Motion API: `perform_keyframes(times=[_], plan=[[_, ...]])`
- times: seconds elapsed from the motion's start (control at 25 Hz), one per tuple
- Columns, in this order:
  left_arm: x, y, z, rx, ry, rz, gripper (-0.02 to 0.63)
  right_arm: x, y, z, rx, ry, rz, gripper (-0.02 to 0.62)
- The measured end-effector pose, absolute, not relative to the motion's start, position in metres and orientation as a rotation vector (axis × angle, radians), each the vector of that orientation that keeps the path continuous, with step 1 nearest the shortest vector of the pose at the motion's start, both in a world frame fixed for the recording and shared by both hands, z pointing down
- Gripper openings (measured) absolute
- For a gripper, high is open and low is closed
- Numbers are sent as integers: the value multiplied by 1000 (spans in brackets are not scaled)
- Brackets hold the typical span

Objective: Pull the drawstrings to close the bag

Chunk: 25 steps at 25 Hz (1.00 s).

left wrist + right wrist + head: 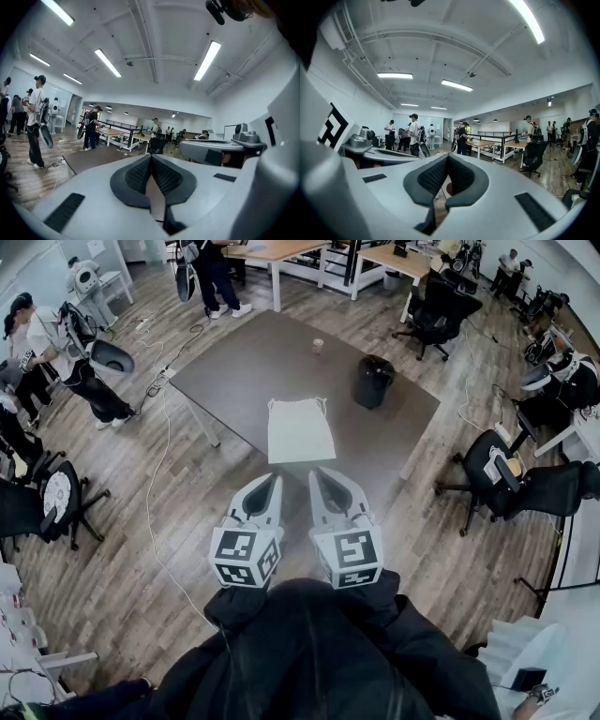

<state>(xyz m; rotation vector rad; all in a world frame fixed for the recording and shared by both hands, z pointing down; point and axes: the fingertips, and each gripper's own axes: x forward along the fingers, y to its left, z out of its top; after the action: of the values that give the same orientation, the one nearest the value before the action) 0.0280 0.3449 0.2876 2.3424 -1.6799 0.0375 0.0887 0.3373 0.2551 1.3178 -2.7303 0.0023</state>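
Note:
A white drawstring bag (300, 430) lies flat on the dark grey table (253, 371), its drawstring top edge at the far side. My left gripper (276, 479) and right gripper (317, 473) are held side by side near my chest, short of the table's near corner and apart from the bag. Both are shut with nothing between the jaws. In the left gripper view the left gripper (151, 157) points level across the room, pads together. The right gripper (447, 156) looks the same in the right gripper view. The bag does not show in either gripper view.
A black cylindrical bin (372, 382) and a small cup (318, 346) stand on the table beyond the bag. Office chairs (506, 479) stand to the right and at the left (37, 502). Several people stand at the left and far side. Cables trail over the wooden floor.

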Motion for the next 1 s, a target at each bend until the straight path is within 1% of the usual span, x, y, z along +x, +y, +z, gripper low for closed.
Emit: perform_keyframes(times=[0.64,1.0], plan=[[10,337,303,2312,-1653,54,32,68,330,267,1276,-2741,50,21],[-11,332,338,2273,-1589,90,32,45,323,304,1266,-2660,116,21]])
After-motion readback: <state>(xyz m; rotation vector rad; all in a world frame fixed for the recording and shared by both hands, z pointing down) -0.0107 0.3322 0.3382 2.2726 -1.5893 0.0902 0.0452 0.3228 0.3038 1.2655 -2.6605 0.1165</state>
